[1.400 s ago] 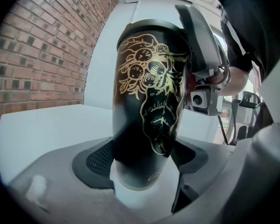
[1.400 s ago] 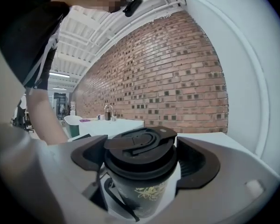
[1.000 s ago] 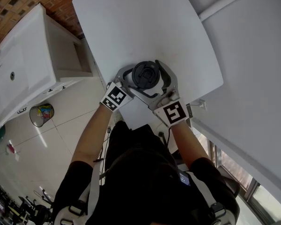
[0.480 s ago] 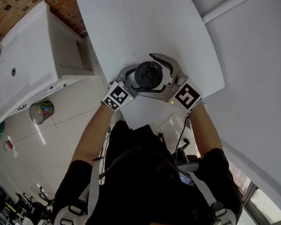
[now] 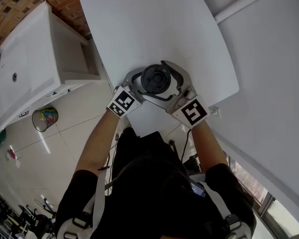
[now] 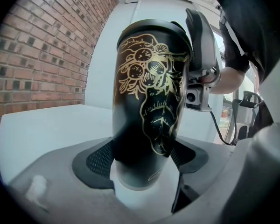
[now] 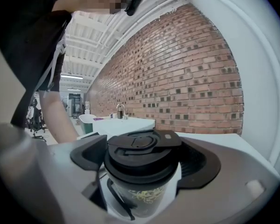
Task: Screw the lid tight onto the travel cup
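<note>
Just swung back toward the body, with right gripper (image 7: 141, 158) jaws closing onto the lid (image 7: 142, 146): likely a regrip for another tightening turn. Pinched low on the travel cup (image 6: 149, 101) by left gripper (image 6: 142, 158) jaws. Upright on the counter (image 5: 149, 29), long axis vertical, lid uppermost.

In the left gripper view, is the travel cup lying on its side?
No, the travel cup stands upright on the white table with its lid on top.
</note>
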A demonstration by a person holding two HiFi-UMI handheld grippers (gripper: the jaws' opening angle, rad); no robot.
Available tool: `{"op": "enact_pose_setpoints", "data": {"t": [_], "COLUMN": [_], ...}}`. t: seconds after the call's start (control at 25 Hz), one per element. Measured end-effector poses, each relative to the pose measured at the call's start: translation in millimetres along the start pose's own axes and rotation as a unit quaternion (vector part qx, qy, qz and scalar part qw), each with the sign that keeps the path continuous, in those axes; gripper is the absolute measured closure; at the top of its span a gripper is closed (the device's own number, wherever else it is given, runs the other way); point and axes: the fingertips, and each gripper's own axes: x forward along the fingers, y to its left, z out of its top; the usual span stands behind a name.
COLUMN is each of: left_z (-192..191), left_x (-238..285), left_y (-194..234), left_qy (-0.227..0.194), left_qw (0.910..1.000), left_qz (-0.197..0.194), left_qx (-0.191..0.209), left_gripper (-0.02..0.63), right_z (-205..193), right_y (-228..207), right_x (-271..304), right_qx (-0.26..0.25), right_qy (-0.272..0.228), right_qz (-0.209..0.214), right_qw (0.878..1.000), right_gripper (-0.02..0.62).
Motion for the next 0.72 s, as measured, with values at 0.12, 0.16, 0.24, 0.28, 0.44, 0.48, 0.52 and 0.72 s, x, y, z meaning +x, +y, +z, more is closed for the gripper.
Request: {"op": "enact_pose_setpoints", "data": {"t": [0.12, 0.16, 0.24, 0.28, 0.44, 0.48, 0.52, 0.72], "left_z": [-0.1, -0.4, -1.2, -1.5, -0.5, 0.0, 0.2, -1.0], "left_x": [0.4, 0.7, 1.0, 1.1, 2.3, 2.5, 2.8, 2.6], "left_y": [0.4, 0.2, 0.0, 0.2, -0.3, -0.6, -0.5, 1.6], "left_qy": [0.0, 0.0, 0.0, 0.001, 0.001, 0.0, 0.0, 0.001], "left_qw": [1.0, 1.0, 1.0, 1.0, 1.0, 1.0, 1.0, 1.0], "left_qz": [0.001, 0.001, 0.002, 0.002, 0.002, 0.002, 0.002, 0.003], "left_qx": [0.0, 0.0, 0.0, 0.001, 0.0, 0.0, 0.0, 0.001], "left_gripper": [0.228, 0.229, 0.228, 0.228, 0.229, 0.229, 0.229, 0.227], "right_z": [-0.6, -1.3, -2.0, -2.2, 1.7, 3.7, 4.7, -3.3], "right_y": [-4.0, -5.1, -6.3, -6.6, -7.1, -6.9, -6.2, 4.1], "right_x": [-1.2, -2.0, -3.8, -5.0, -10.9, -12.2, -12.6, -1.6], "right_qx": [0.012, 0.013, 0.007, 0.006, 0.025, 0.03, 0.032, -0.085], "right_qy": [-0.01, -0.01, -0.01, -0.011, -0.022, -0.023, -0.017, 0.073], "right_qz": [-0.052, -0.069, -0.103, -0.117, -0.106, -0.081, -0.048, 0.118], "right_qw": [0.999, 0.997, 0.995, 0.993, 0.994, 0.996, 0.998, 0.987], "right_gripper": [0.133, 0.134, 0.137, 0.137, 0.135, 0.125, 0.115, 0.098]}}
